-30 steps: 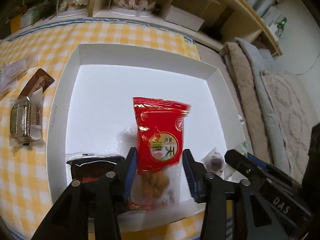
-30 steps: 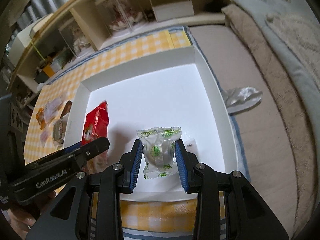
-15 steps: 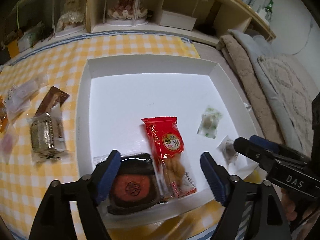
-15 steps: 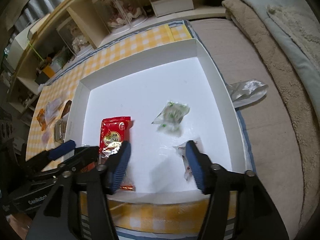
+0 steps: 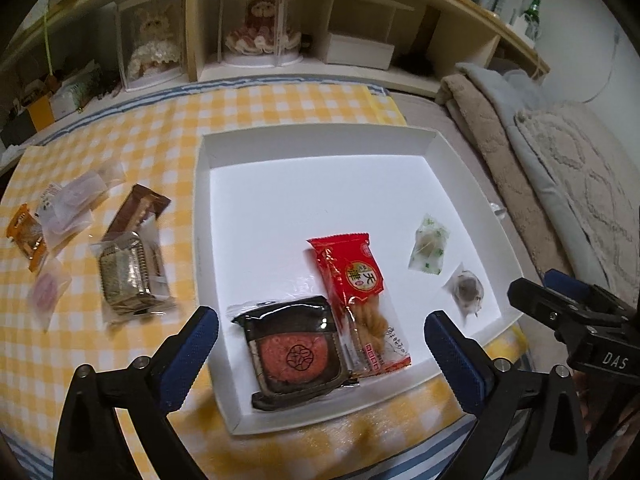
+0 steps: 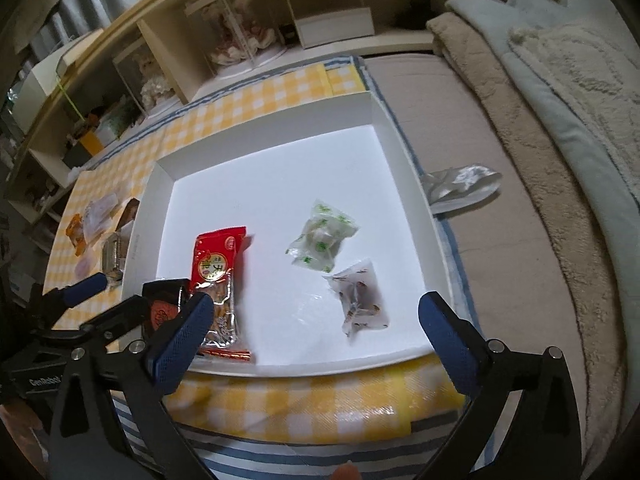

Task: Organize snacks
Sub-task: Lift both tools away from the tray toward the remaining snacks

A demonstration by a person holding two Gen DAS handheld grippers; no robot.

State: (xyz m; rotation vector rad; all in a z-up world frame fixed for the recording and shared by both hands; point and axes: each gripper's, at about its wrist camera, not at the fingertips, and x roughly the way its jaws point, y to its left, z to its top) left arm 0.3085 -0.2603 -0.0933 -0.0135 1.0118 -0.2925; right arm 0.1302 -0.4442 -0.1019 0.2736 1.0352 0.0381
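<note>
A white tray [image 5: 320, 132] on the yellow checked cloth holds several snacks. A red packet [image 5: 352, 276] lies beside a dark mooncake packet [image 5: 296, 352]. To their right lie a green-and-white candy [image 5: 429, 250] and a clear-wrapped dark sweet [image 5: 466, 292]. My left gripper [image 5: 320, 328] hovers over the tray's near edge, its jaws opening wide and gripping nothing. My right gripper [image 6: 316, 308] hangs above the near right part of the tray [image 6: 264, 124], its jaws also opening, clear of the candy [image 6: 322, 240] and the clear packet [image 6: 360, 300]. The red packet [image 6: 218, 256] lies free.
Loose snacks lie on the cloth left of the tray: a silver-brown packet [image 5: 128, 272], a brown bar [image 5: 140, 208], clear wrappers [image 5: 72, 204] and an orange packet [image 5: 26, 236]. A silver wrapper [image 6: 460, 184] lies right of the tray. Folded blankets [image 5: 560, 160] and a shelf [image 5: 260, 24] border the area.
My left gripper let go of the red packet and my right let go of the green-and-white candy. Both jaws spread wide, and both grippers drew back and up from the tray.
</note>
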